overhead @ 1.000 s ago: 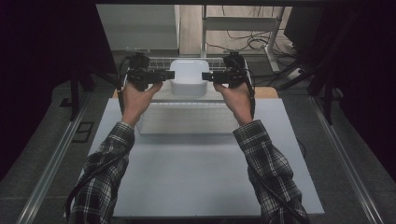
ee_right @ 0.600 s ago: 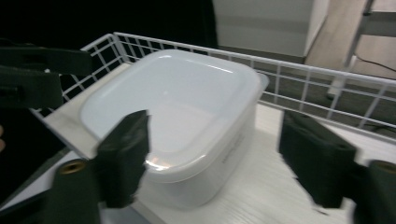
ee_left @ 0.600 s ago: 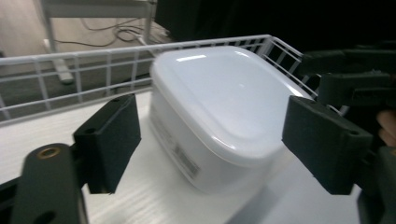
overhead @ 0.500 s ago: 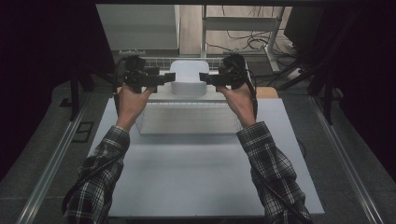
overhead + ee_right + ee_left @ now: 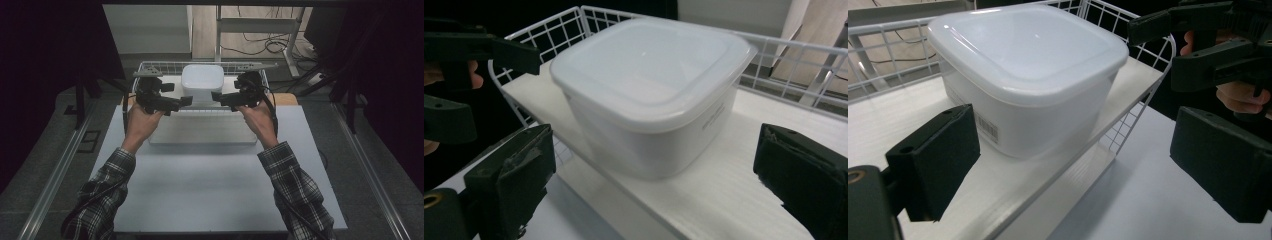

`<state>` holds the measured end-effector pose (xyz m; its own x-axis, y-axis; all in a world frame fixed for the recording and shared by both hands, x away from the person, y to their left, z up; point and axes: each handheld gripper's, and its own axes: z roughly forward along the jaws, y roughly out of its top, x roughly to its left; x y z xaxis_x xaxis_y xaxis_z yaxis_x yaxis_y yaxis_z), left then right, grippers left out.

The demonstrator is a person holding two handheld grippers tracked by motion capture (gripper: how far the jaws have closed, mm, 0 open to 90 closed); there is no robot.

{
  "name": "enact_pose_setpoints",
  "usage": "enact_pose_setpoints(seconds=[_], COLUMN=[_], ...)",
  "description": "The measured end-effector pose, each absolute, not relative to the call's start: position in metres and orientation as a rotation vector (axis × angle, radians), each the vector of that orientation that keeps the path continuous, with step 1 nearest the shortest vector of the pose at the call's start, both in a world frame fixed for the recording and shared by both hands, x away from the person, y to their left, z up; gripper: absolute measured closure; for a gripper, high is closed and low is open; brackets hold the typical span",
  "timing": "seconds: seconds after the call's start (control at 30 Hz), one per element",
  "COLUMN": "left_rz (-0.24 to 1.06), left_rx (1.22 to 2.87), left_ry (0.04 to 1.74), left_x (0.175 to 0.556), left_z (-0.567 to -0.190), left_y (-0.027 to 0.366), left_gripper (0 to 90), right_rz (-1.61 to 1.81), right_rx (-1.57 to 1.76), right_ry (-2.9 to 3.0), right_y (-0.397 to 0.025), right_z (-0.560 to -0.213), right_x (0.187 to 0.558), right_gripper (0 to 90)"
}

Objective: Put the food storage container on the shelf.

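The lidded white plastic container (image 5: pixel 202 83) sits on the wire basket's (image 5: pixel 150 65) shelf, likely light, smooth and slippery, best squeezed at opposite walls below the lid rim by the wide-open left tongs (image 5: pixel 186 101) and right tongs (image 5: pixel 216 97).

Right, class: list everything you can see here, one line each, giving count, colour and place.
Container: one, white, lid on, standing on the shelf between the two grippers.
Shelf: one, white, raised at the far side of the table.
Wire basket: one, white, around the shelf.
Table: one, pale grey, in front of the person.
Cables: several, dark, on the floor beyond the table.
Left gripper: one, black, open, left of the container.
Right gripper: one, black, open, right of the container.
Sleeves: two, checked.
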<state>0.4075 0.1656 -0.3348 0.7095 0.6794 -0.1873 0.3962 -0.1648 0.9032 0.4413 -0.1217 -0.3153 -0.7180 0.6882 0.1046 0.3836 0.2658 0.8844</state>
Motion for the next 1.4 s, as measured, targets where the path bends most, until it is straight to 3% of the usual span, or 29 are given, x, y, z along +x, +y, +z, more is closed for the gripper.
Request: enact_pose_setpoints(seconds=[0.9,1.4], left_rz=[0.234,0.262], left_rx=[1.792,1.824], left_ry=[0.784,0.752], left_x=[0.365,0.338], left_z=[-0.368,-0.392], left_y=[0.157,0.154], left_gripper=[5.4,4.6], right_rz=[1.422,1.418], right_rx=[0.901,0.842], right_ry=[2.307,2.322], right_y=[-0.143,-0.147], right_z=[-0.347,-0.364], right_x=[0.407,0.377], right_gripper=[2.2,1.8])
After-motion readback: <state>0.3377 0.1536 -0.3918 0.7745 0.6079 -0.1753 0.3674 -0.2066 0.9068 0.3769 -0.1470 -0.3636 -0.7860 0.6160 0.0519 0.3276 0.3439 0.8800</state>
